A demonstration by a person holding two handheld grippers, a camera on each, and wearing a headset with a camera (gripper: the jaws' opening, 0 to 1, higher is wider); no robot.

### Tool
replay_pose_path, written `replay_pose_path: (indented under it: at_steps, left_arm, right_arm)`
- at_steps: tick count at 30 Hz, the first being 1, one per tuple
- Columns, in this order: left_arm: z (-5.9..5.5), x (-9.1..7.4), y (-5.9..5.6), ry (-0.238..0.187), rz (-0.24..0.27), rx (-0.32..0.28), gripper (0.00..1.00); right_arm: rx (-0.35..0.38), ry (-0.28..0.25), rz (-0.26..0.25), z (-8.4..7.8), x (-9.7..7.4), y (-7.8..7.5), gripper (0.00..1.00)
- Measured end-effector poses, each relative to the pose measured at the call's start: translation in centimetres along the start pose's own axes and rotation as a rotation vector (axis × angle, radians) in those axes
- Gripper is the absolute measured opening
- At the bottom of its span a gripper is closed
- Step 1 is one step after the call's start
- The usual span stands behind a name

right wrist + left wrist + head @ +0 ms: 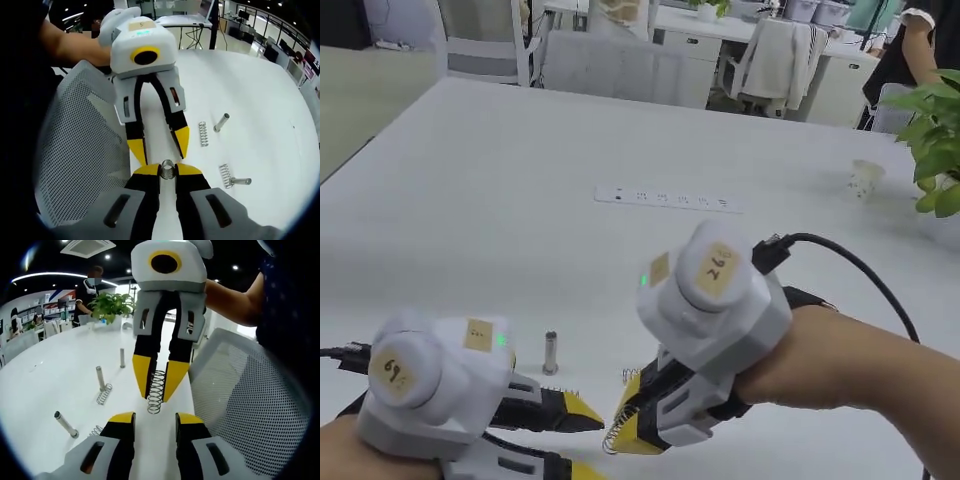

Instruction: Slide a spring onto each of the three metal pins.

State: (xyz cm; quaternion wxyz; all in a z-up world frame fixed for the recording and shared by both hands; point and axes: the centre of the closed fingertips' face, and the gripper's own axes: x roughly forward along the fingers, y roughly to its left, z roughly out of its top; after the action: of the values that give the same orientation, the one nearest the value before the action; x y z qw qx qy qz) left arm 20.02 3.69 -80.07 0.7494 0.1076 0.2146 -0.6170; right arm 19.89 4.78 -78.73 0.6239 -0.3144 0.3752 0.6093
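Now R gripper [168,172] pinches a spring [167,170]; L gripper [161,150] faces R gripper, jaws spread, empty. Three pins [100,378] & two loose springs [104,394] sit on table [50,365] near R gripper.

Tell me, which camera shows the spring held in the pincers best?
The left gripper view: the spring shows side-on, full length, between the yellow tips of the right gripper. The right gripper view sees the spring end-on, just the top coils. The head view catches only its lower end under the gripper.
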Motion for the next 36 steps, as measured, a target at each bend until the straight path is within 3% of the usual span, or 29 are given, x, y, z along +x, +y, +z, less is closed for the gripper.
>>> replay_pose_path:
  at_steps: [4,10,22,36]
  left_arm:
    - [-0.5,-0.4,0.3,-0.002,0.016,-0.037,0.32]
    - [-1.2,-1.4,0.7,0.003,0.045,-0.066,0.27]
    - [-1.8,-3.9,2.5,-0.056,0.162,-0.147,0.40]
    - [-2.3,-5.2,3.3,-0.076,0.223,-0.185,0.54]
  right_arm:
    - [0.006,0.004,-0.004,-0.3,0.0,-0.1,0.09]
    - [0.016,0.010,-0.011,-0.8,-0.1,-0.3,0.09]
    - [0.036,0.015,-0.027,-1.7,-0.8,-1.0,0.09]
    - [0.062,0.018,-0.056,-2.8,-1.9,-1.8,0.09]
